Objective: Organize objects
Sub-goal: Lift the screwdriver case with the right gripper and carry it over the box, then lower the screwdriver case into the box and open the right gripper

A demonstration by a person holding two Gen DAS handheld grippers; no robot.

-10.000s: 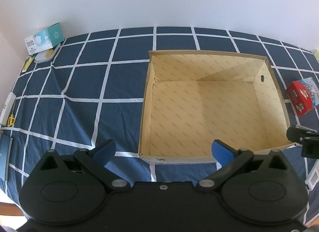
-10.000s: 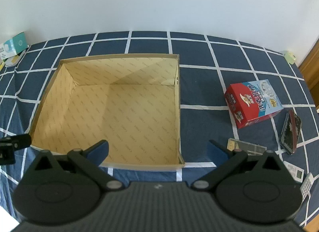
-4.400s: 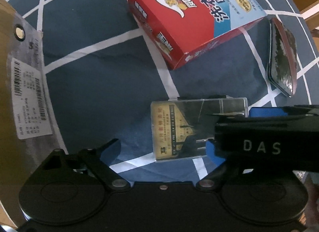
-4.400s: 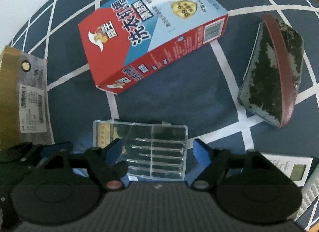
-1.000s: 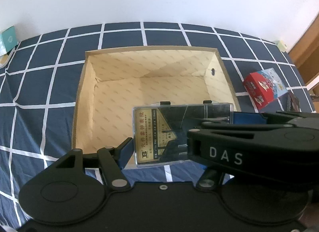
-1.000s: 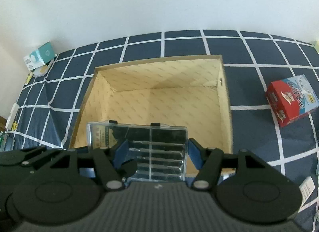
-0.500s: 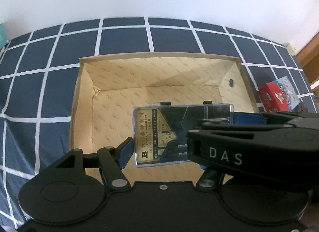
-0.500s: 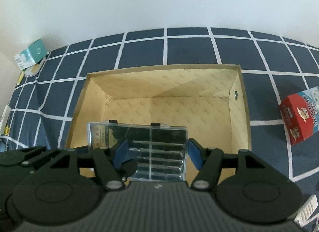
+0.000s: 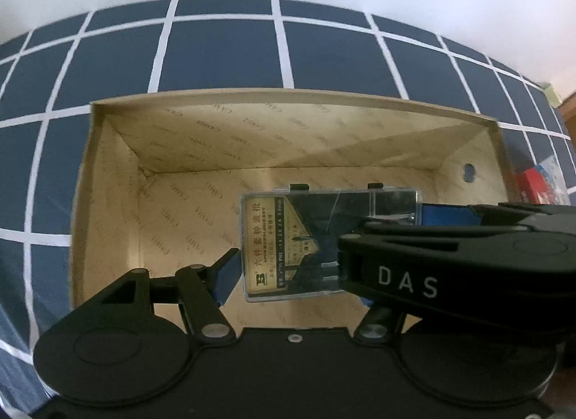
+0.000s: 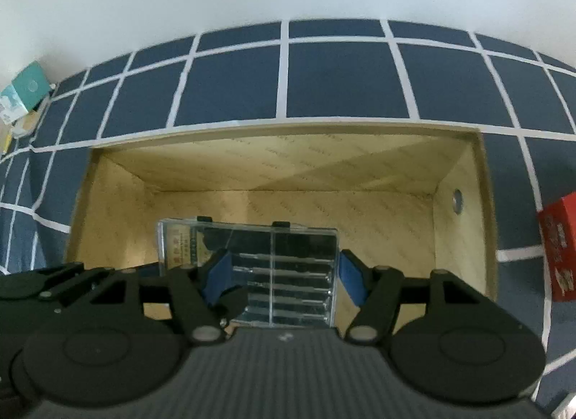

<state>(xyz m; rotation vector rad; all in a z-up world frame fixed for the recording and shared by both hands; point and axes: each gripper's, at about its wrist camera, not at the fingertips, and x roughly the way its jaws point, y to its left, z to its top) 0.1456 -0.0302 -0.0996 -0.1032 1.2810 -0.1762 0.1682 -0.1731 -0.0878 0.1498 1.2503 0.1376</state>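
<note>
Left gripper: its right finger is hidden behind the right gripper's black body, so only the left blue pad shows, touching the clear plastic case. Case's right end at 3 o'clock is covered by that same body. Small print on the case label is too fine to read. In the right wrist view the right gripper hides the case's near edge (both pads press its sides). Red box is cut off by the edge at 3 o'clock. Teal box is clipped at 9 o'clock. Cardboard box: near wall hidden under the gripper bodies in both views.
</note>
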